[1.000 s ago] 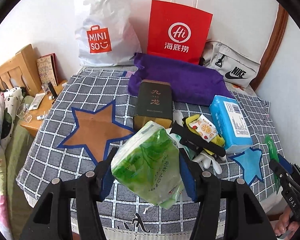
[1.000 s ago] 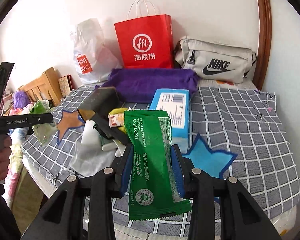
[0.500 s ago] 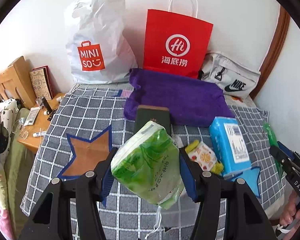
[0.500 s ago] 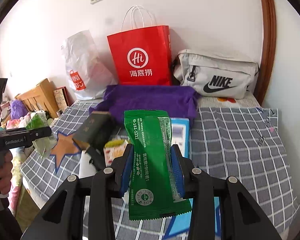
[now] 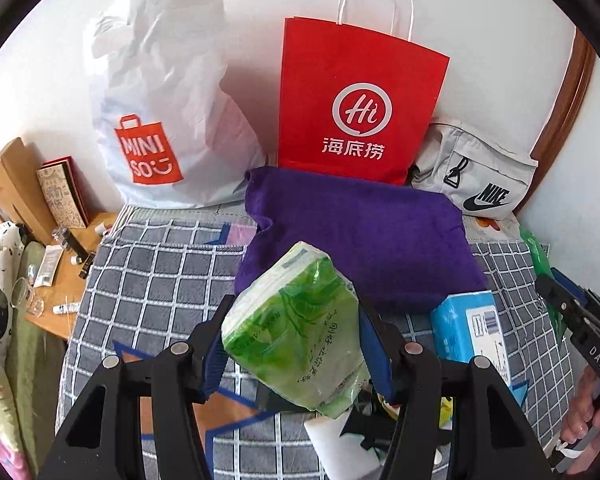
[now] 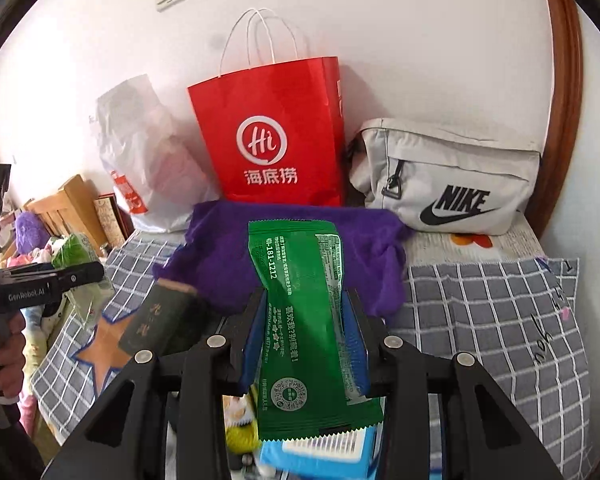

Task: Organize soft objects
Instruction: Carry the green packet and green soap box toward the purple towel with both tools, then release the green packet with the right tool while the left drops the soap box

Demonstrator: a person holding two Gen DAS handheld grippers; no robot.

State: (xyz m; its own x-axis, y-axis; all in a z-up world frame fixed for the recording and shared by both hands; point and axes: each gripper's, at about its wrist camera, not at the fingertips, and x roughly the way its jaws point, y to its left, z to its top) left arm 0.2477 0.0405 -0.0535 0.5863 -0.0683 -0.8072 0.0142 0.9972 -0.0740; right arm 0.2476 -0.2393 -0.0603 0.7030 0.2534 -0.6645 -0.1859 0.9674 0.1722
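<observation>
Two packets were held above the bed: a tissue pack (image 5: 296,332) clamped in the left claw (image 5: 292,344), a green sachet (image 6: 306,320) in the right claw (image 6: 304,336); gentle squeezing was advised until each was lowered into a bag

The green tissue pack (image 5: 296,332) covers the near edge of the purple towel (image 5: 364,240). The blue tissue box (image 5: 472,332) is partly behind a tong arm, and under the left tongs (image 5: 292,344) lies a jumble of white and yellow things too covered to name. In the right wrist view the green sachet (image 6: 304,320) hides the towel's middle — the dark box (image 6: 160,320) is blurred, its gold characters unreadable. The holding hand (image 6: 4,356) is cut by the left edge — small items on the wooden nightstand (image 5: 64,280) are too tiny to tell.
</observation>
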